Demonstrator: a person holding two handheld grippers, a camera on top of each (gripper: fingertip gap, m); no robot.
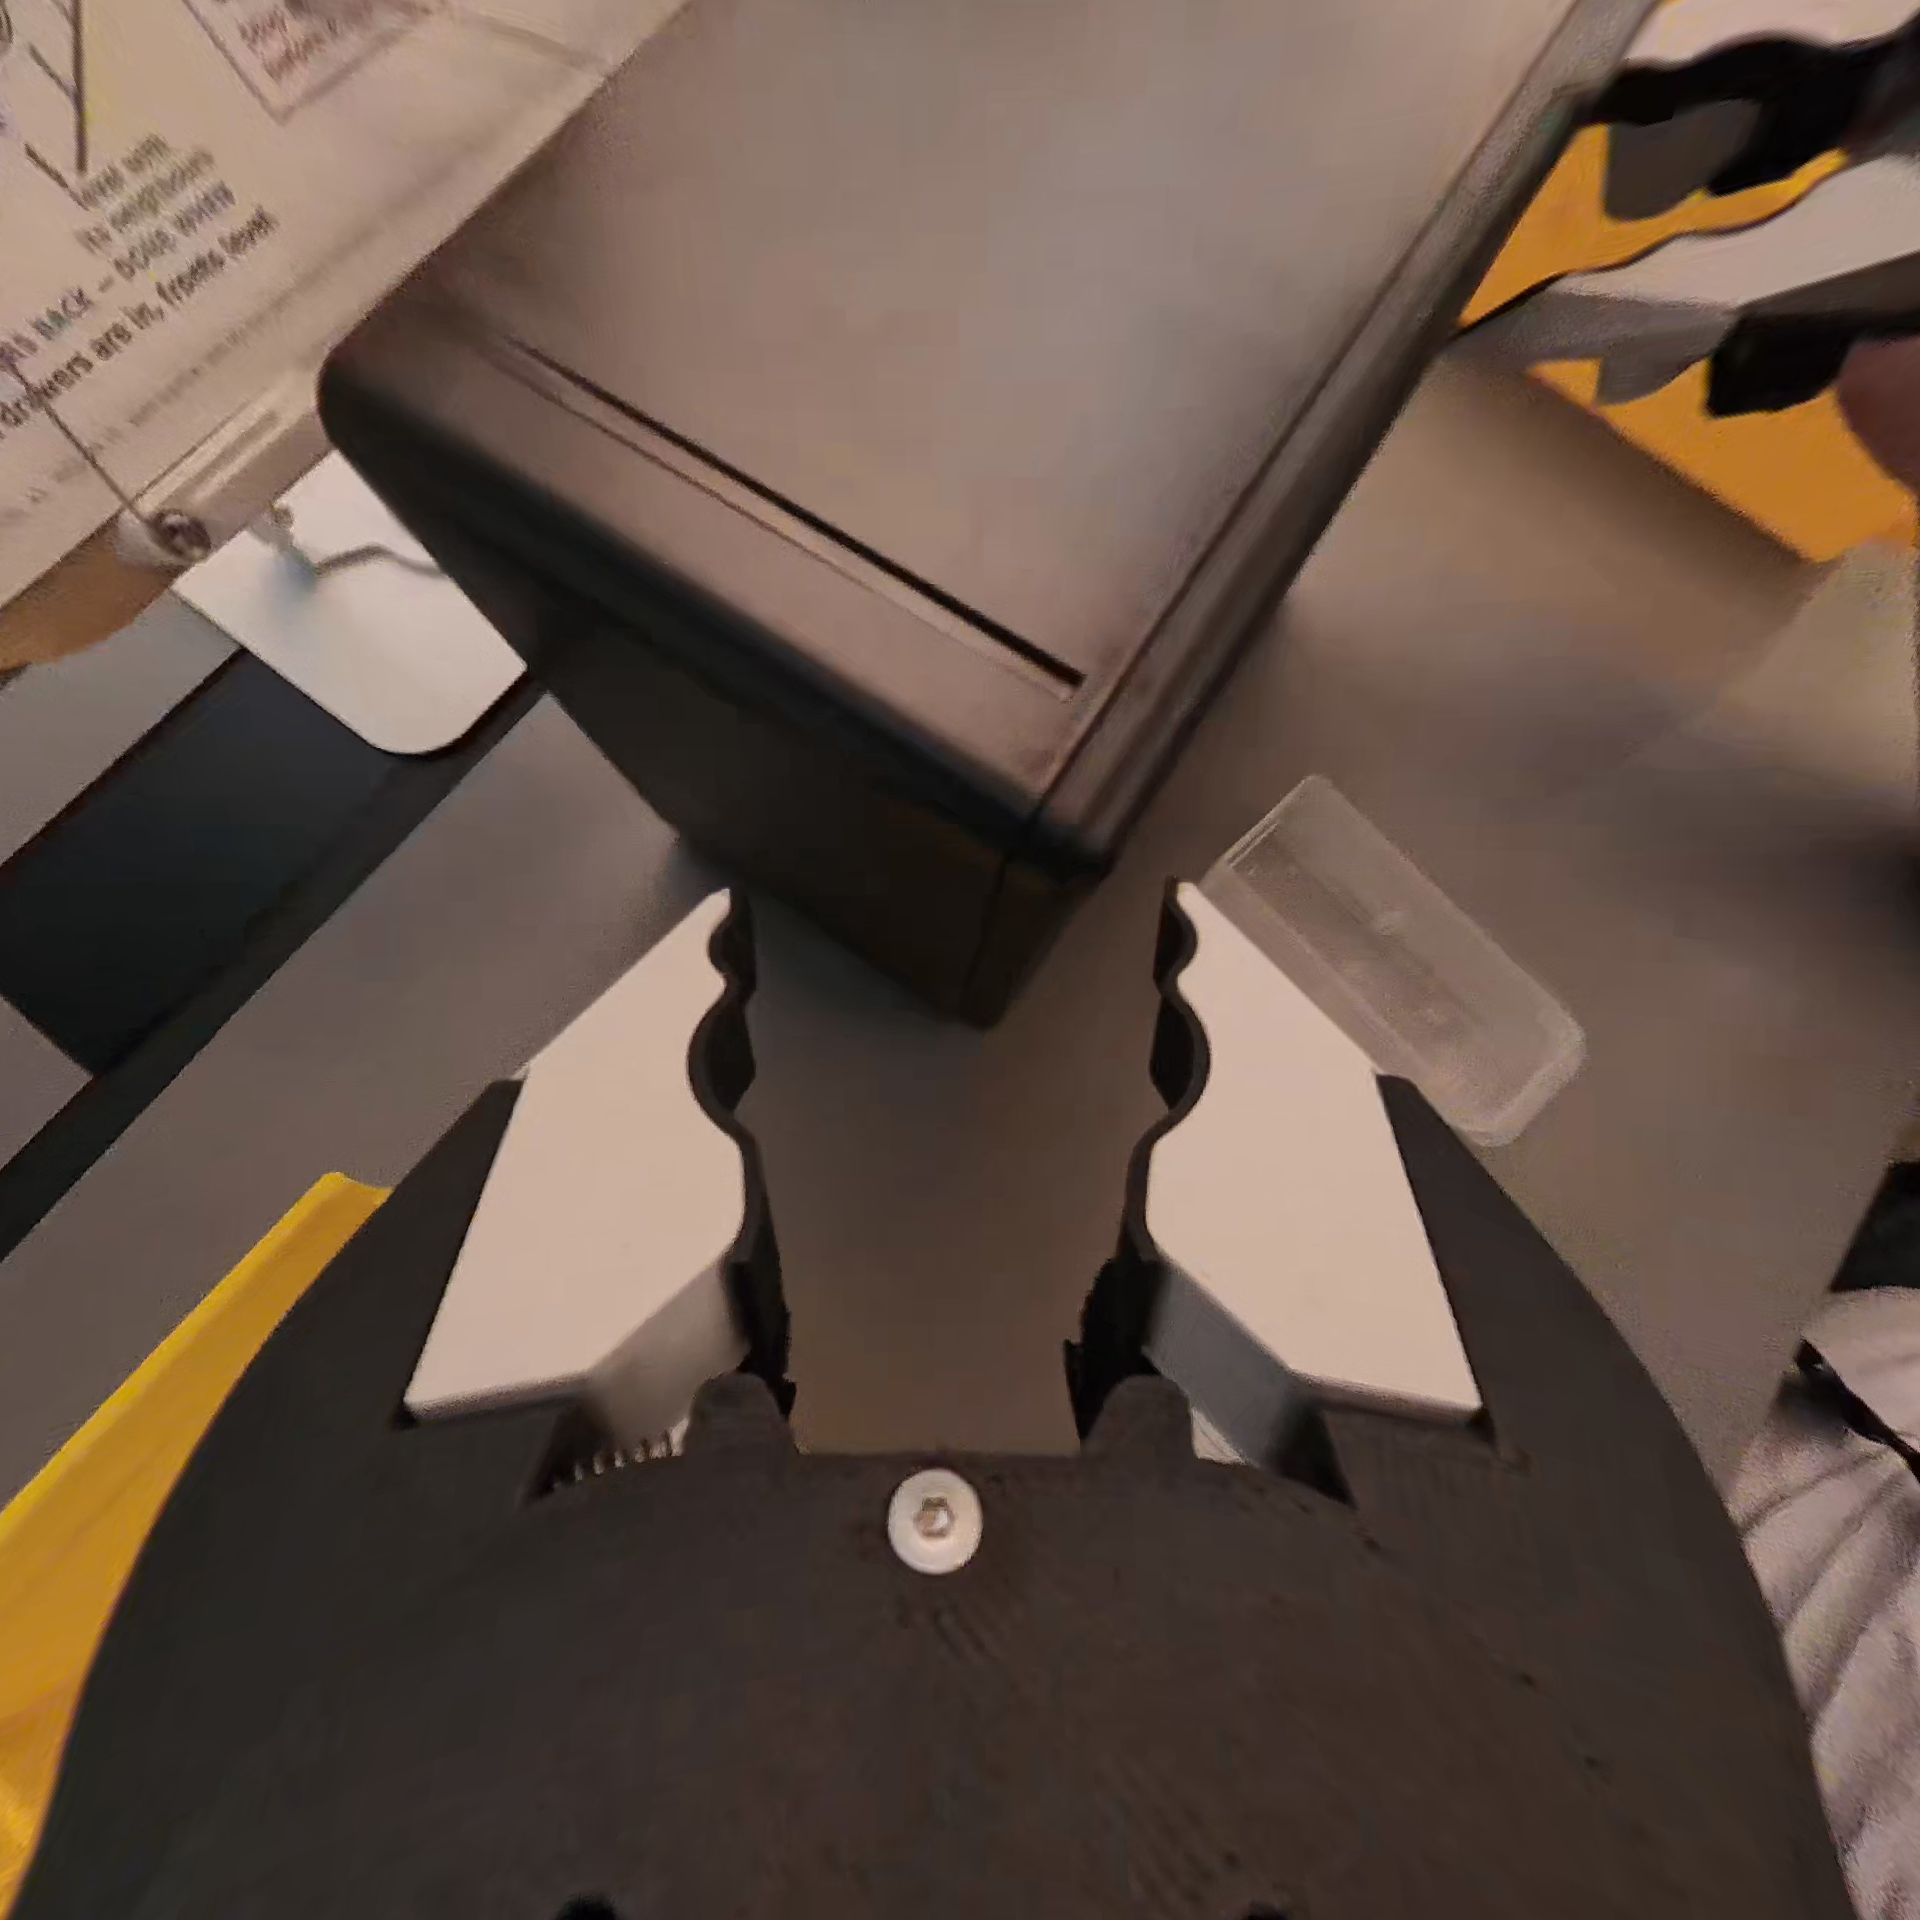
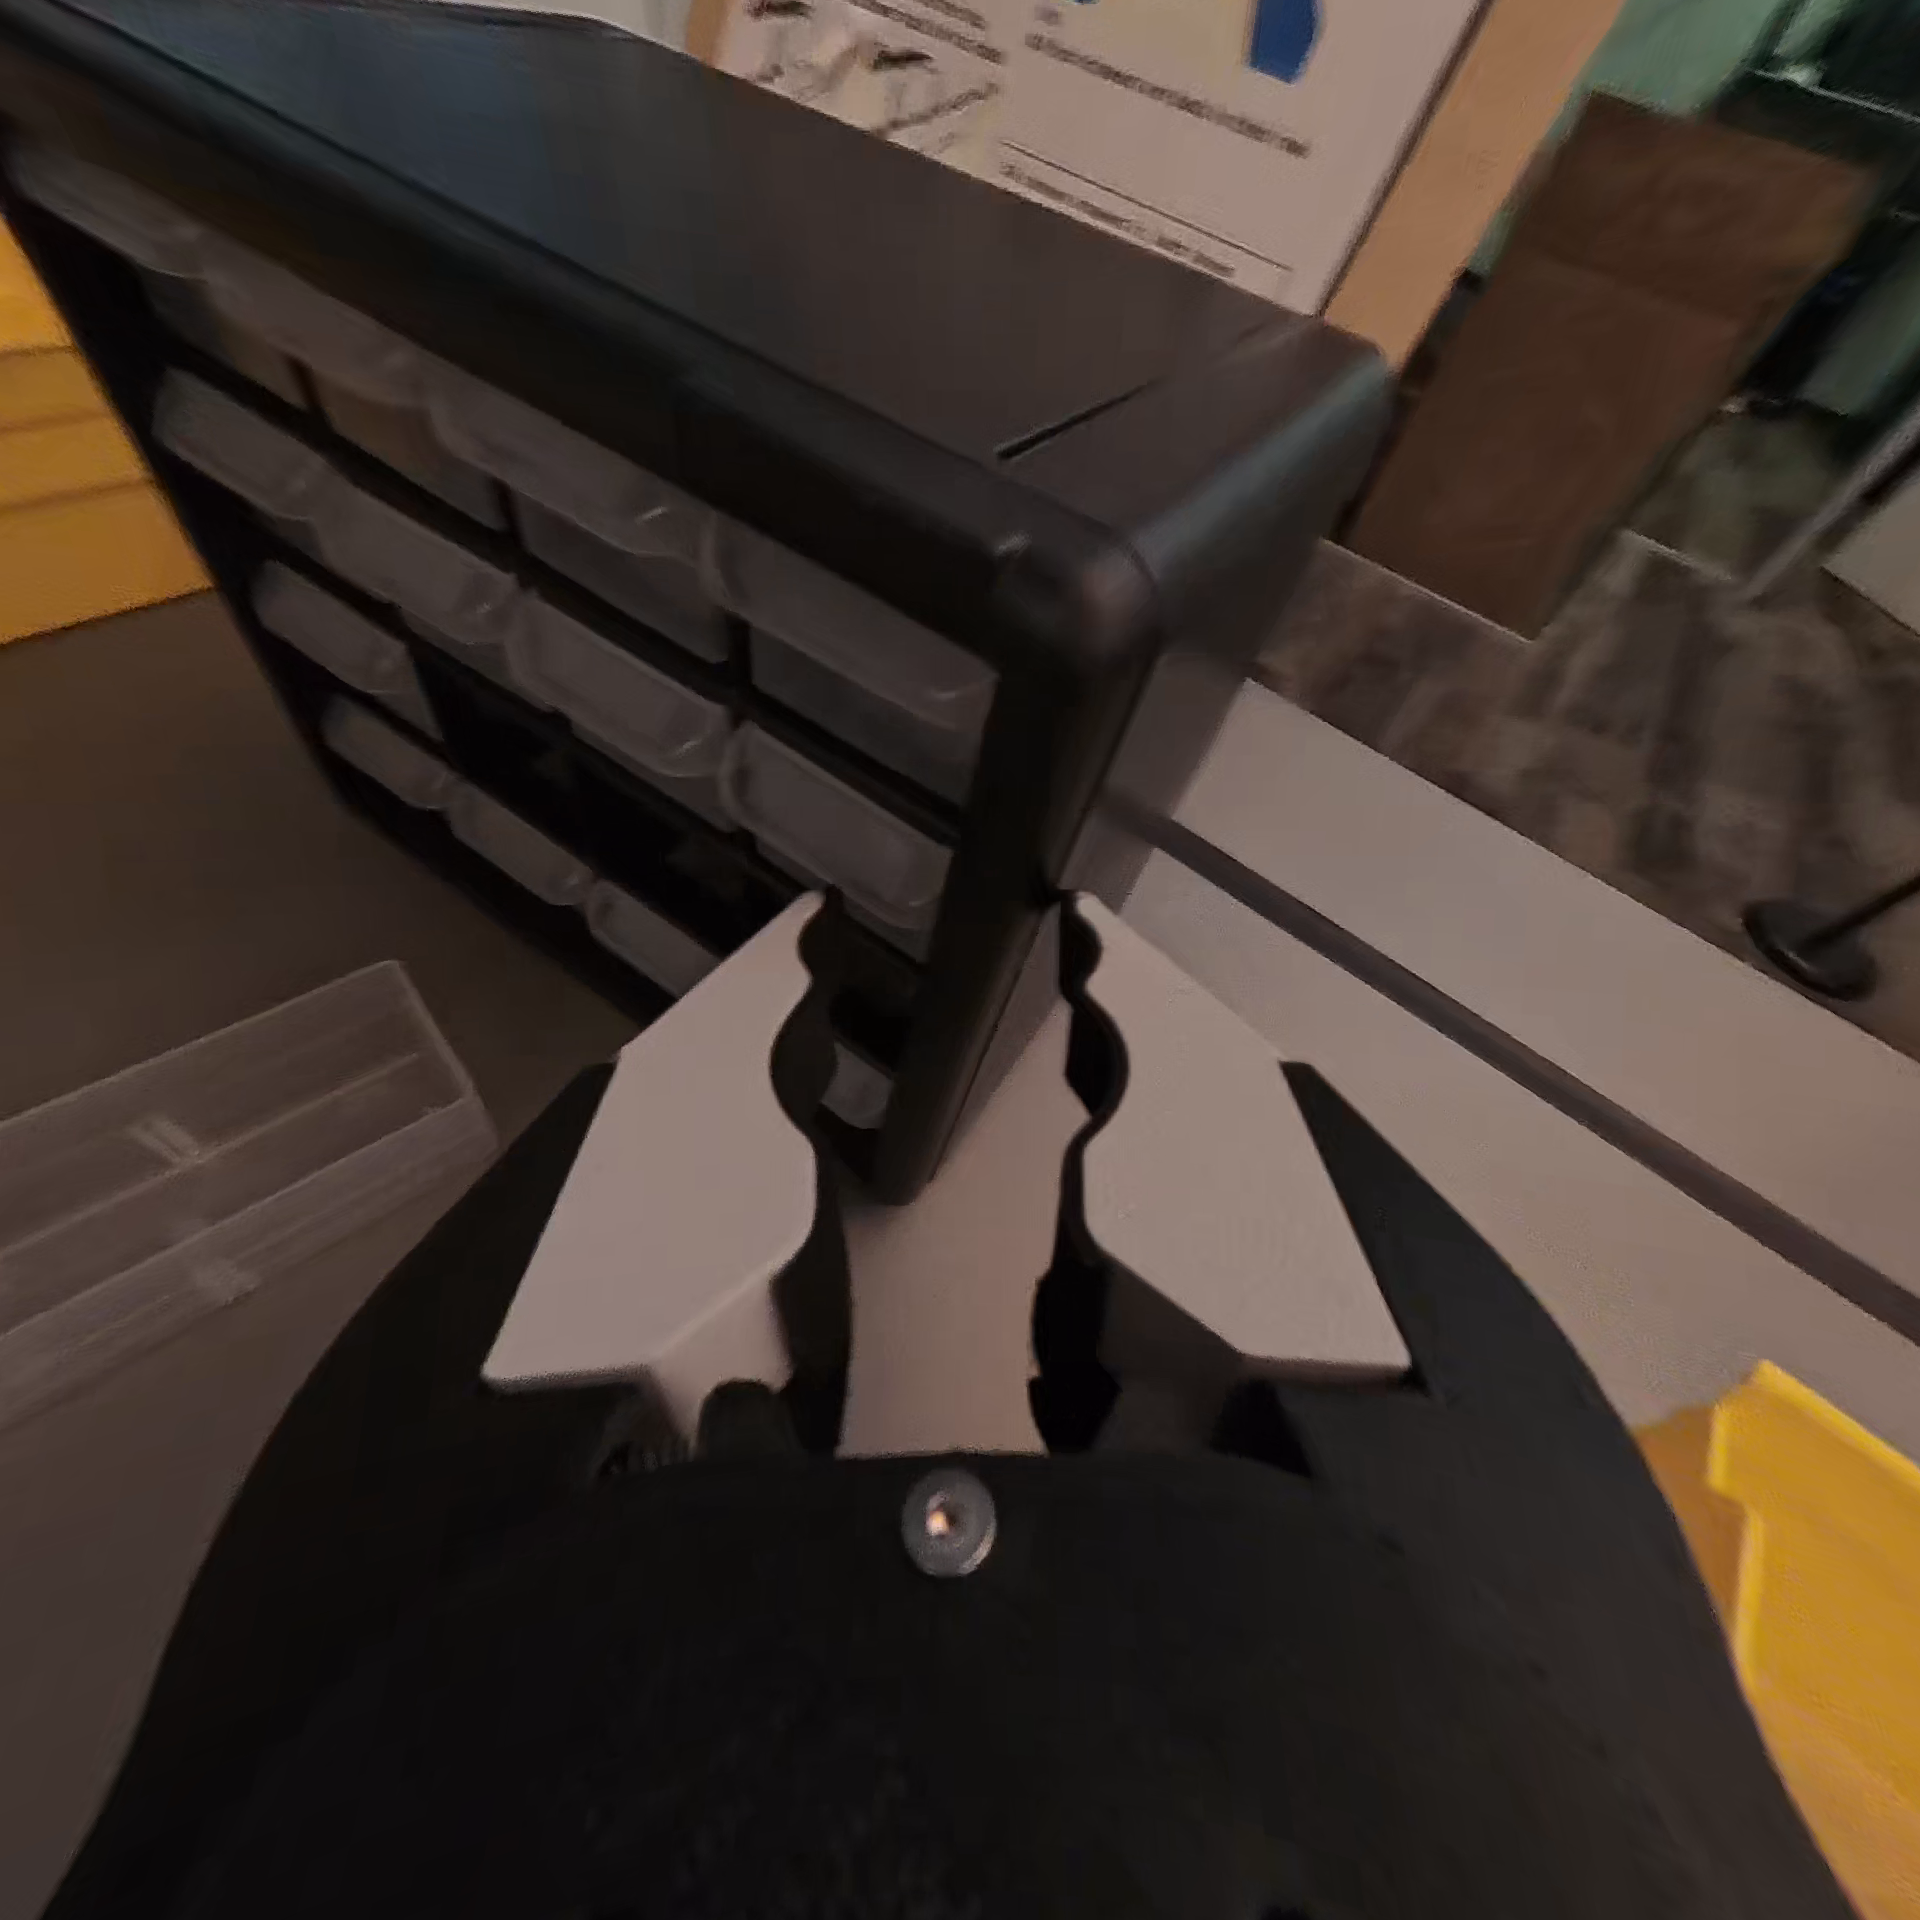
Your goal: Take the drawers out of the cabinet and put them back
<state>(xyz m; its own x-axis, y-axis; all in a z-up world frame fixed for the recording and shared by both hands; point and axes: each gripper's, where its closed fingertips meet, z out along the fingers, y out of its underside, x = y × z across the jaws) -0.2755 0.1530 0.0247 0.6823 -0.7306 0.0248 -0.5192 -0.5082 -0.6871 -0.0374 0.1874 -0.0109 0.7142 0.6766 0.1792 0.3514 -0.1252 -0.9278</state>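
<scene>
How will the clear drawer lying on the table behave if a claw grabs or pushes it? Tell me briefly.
The clear drawer looks thin-walled and empty, so probably light. Its smooth plastic may slip between the pads. Lying flat on the table, it should slide rather than roll or tip.

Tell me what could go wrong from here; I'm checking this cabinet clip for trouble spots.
1. The right tongs straddle the black cabinet at its front corner edge, not a drawer; closing there might tip or shift it.
2. A clear drawer lies loose on the table beside the open left tongs, so a sweep could knock it.
3. Both views are blurred, so aiming at the empty slot may be off.
</scene>
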